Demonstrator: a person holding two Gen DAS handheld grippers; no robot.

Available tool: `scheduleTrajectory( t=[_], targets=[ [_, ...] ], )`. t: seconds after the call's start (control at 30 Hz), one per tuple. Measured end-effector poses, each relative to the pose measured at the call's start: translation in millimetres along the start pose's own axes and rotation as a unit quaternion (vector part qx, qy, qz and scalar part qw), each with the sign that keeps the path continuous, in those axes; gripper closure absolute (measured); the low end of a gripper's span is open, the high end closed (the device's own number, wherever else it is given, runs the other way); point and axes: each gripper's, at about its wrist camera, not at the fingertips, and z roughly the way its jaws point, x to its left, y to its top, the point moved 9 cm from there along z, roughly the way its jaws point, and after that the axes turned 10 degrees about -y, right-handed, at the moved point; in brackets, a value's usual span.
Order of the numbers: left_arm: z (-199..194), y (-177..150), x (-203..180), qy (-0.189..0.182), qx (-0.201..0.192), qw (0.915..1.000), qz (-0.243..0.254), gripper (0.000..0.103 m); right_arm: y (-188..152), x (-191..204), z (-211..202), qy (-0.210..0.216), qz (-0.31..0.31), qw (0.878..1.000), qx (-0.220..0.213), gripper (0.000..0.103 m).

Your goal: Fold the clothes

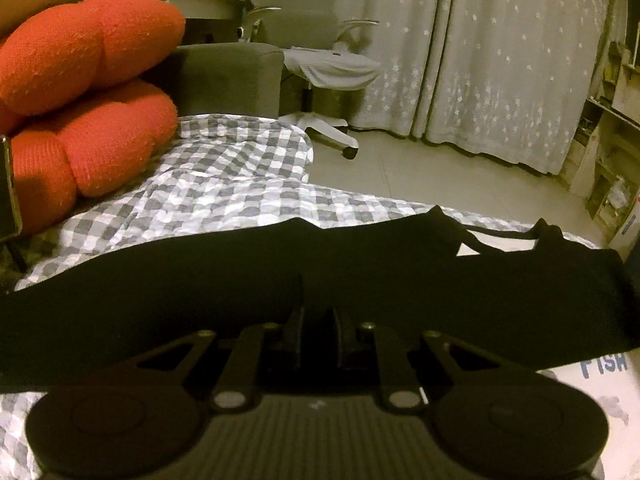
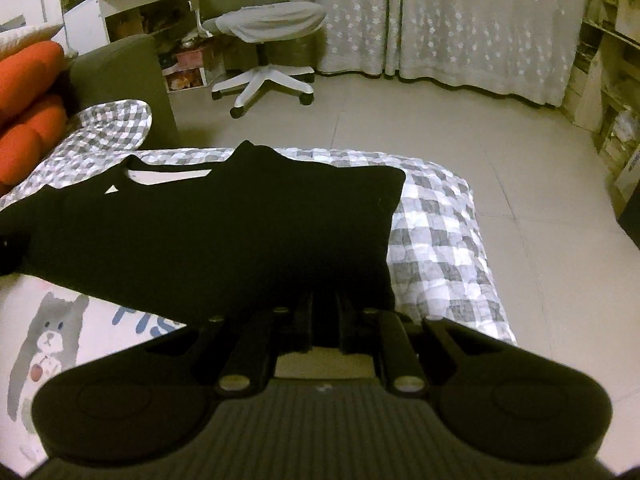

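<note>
Black shirt (image 2: 224,232) spans the checkered bed (image 2: 440,240); we pinch its near edge with both the left tool (image 1: 318,312) and right tool (image 2: 324,300).

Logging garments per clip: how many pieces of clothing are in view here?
2. A black garment is spread across the checkered bedcover. Under its near edge lies a white garment with a cat print. More of it, or other pieces, may be hidden beneath the black one.

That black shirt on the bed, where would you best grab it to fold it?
Along the near hem, coming from the near side. The black shirt lies spread on the checked quilt, neckline far, and the left gripper and right gripper already pinch that edge.
</note>
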Motion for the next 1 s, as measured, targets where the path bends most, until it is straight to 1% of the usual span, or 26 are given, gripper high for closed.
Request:
scheduleTrajectory(
  t=[0.1,0.17,0.3,0.43,0.63,0.8,1.0],
  targets=[
    [-0.5,0.3,0.2,0.001,-0.001,1.0000,0.000,0.088,2.3,-0.5,-4.1,0.000,0.005,1.000,-0.004,0.091],
    [-1.6,1.2,1.5,0.000,-0.003,1.0000,-0.005,0.088,3.1,0.0,-7.0,0.001,0.007,1.000,-0.007,0.086],
    [0.0,0.4,2.4,0.003,-0.003,1.0000,-0.004,0.088,-6.0,3.2,-4.6,0.004,0.007,1.000,-0.007,0.088],
    [-1.3,0.7,2.7,0.003,-0.004,1.0000,-0.002,0.088,-6.0,0.4,-5.7,0.007,0.019,1.000,-0.011,0.090],
    [-20.9,8.3,21.6,-0.005,-0.021,0.9988,-0.043,0.088,-16.0,-0.5,-22.6,0.001,0.022,1.000,-0.014,0.089],
    [-35.3,7.3,34.3,-0.003,-0.028,0.9978,-0.060,0.088,-26.0,0.4,-34.3,0.007,0.024,1.000,-0.011,0.087],
    [-50.3,2.4,27.3,-0.029,-0.030,0.9969,-0.067,0.088,-31.4,13.4,-48.9,0.031,0.019,0.999,-0.020,0.087]
  ],
)
